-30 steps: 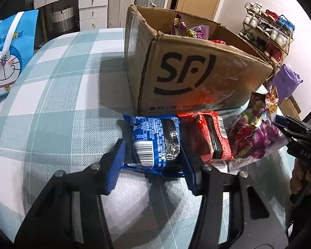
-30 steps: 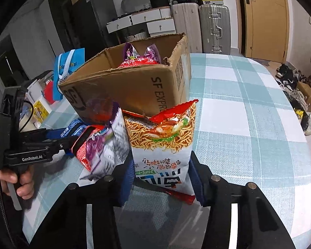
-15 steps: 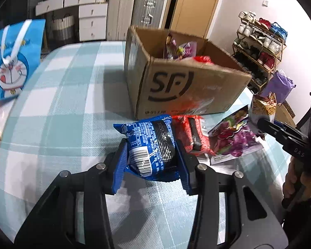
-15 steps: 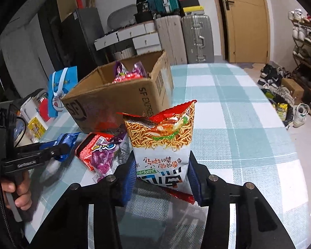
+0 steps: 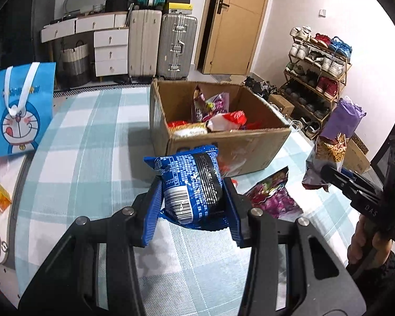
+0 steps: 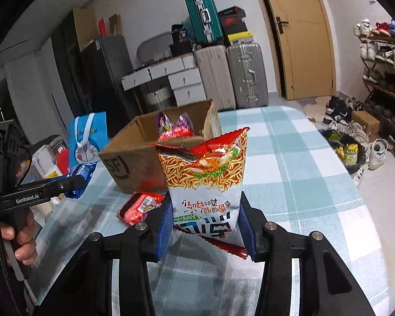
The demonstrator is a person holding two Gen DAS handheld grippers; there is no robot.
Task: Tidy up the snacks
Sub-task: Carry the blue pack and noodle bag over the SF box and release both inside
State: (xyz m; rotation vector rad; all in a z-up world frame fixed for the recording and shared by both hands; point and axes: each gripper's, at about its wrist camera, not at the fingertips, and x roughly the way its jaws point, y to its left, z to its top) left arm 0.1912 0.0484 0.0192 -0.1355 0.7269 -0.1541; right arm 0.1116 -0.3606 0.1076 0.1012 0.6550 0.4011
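Note:
My left gripper (image 5: 193, 202) is shut on a blue snack packet (image 5: 191, 184) and holds it above the checked tablecloth, in front of the open SF cardboard box (image 5: 250, 142). The box holds several snack bags (image 5: 213, 113). My right gripper (image 6: 204, 223) is shut on a noodle snack bag (image 6: 205, 173) held upright above the table, right of the box (image 6: 137, 160). The right gripper with its bag (image 5: 329, 155) shows at the right of the left wrist view. The left gripper with the blue packet (image 6: 80, 175) shows at the left of the right wrist view.
A purple snack bag (image 5: 272, 194) lies on the table right of the box. A red packet (image 6: 138, 206) lies in front of the box. A blue Doraemon bag (image 5: 21, 108) stands at the table's left edge. Suitcases, drawers and a shoe rack stand beyond the table.
My left gripper closed on the blue packet and lifted it off the table. My right gripper rose with the noodle bag. The box's inside now shows from above.

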